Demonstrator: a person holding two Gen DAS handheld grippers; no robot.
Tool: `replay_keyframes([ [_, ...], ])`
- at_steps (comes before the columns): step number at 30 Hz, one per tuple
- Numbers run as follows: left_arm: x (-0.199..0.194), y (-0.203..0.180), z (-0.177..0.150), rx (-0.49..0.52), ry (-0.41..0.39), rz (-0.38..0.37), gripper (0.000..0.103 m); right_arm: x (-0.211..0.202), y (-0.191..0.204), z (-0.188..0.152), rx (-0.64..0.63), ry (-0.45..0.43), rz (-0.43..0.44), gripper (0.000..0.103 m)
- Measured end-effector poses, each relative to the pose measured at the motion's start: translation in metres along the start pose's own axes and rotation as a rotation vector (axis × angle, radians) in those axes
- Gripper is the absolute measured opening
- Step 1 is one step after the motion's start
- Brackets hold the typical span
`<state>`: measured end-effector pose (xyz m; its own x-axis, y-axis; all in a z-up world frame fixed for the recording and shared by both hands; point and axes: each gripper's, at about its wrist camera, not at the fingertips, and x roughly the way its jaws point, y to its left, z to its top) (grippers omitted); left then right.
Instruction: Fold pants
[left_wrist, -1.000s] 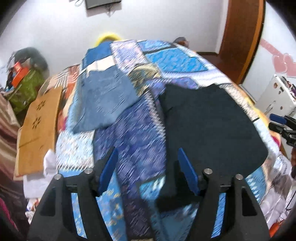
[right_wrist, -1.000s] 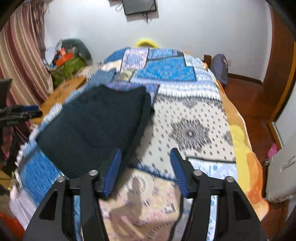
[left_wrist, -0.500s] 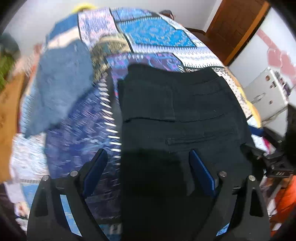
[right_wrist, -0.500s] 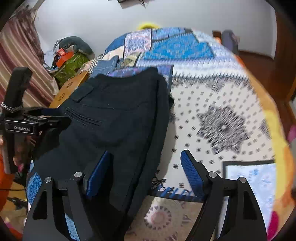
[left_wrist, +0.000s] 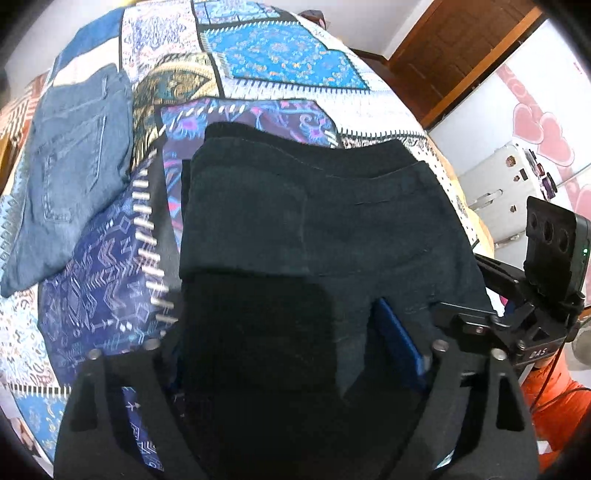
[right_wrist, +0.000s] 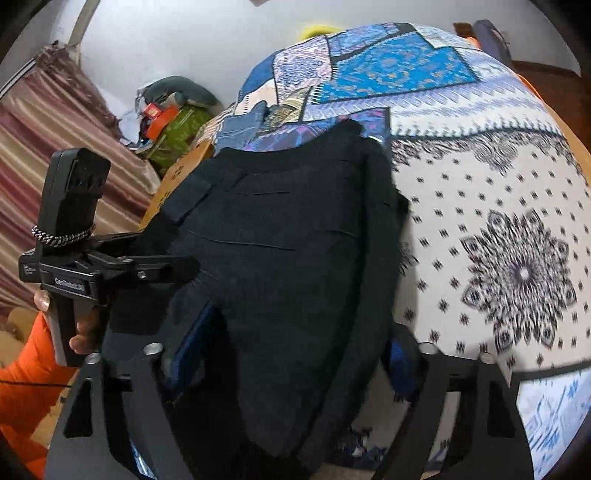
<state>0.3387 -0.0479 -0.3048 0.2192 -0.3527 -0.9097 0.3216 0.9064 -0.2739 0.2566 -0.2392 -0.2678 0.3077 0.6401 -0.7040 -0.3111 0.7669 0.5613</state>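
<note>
Black pants (left_wrist: 303, 221) lie folded on the patchwork bedspread (left_wrist: 280, 55), and also show in the right wrist view (right_wrist: 288, 236). My left gripper (left_wrist: 291, 354) is open, low over the near edge of the pants, with dark cloth lying between its blue pads (left_wrist: 397, 343). My right gripper (right_wrist: 295, 354) is open and straddles the near right edge of the pants; cloth lies between its fingers. Each gripper shows in the other's view, left (right_wrist: 122, 269) and right (left_wrist: 517, 325), at opposite sides of the pants.
Folded blue jeans (left_wrist: 70, 177) lie on the bed to the left of the black pants. A white appliance (left_wrist: 517, 184) and a wooden door (left_wrist: 454, 55) stand to the right. A striped curtain (right_wrist: 55, 166) and a cluttered pile (right_wrist: 173, 122) are at the left.
Both grippers moved forward and down onto the near edge of the black pants. The cloth now lies between the open fingers of each. The pants fill more of both views.
</note>
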Motion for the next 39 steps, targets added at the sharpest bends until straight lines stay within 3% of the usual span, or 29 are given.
replay_keyframes([
  [2,-0.003,-0.003,0.004,0.006,-0.013,0.014,0.072,-0.001,0.002,0.003,-0.011,0.003,0.013,0.055],
  [4,-0.008,-0.007,0.005,0.028,-0.025,0.032,0.064,-0.004,0.006,0.006,-0.022,0.001,0.015,0.045],
  [6,-0.015,-0.013,0.003,0.060,-0.042,0.053,0.047,-0.006,0.009,0.010,-0.041,-0.011,-0.009,0.036],
  [8,-0.024,-0.018,0.002,0.088,-0.062,0.074,0.033,-0.010,0.015,0.014,-0.066,-0.026,-0.022,0.032],
  [11,-0.038,-0.021,0.000,0.100,-0.088,0.073,0.025,-0.018,0.022,0.018,-0.088,-0.048,-0.016,0.028],
  [16,-0.069,-0.028,-0.002,0.104,-0.167,0.081,0.024,-0.035,0.049,0.027,-0.156,-0.099,-0.029,0.027],
  [25,-0.157,-0.010,0.001,0.050,-0.384,0.113,0.023,-0.060,0.112,0.066,-0.294,-0.230,-0.010,0.027],
  [32,-0.216,0.031,0.013,-0.012,-0.507,0.183,0.023,-0.046,0.164,0.106,-0.398,-0.285,0.031,0.027],
  [39,-0.242,0.086,0.034,-0.051,-0.573,0.249,0.024,-0.011,0.196,0.149,-0.443,-0.311,0.090,0.027],
])
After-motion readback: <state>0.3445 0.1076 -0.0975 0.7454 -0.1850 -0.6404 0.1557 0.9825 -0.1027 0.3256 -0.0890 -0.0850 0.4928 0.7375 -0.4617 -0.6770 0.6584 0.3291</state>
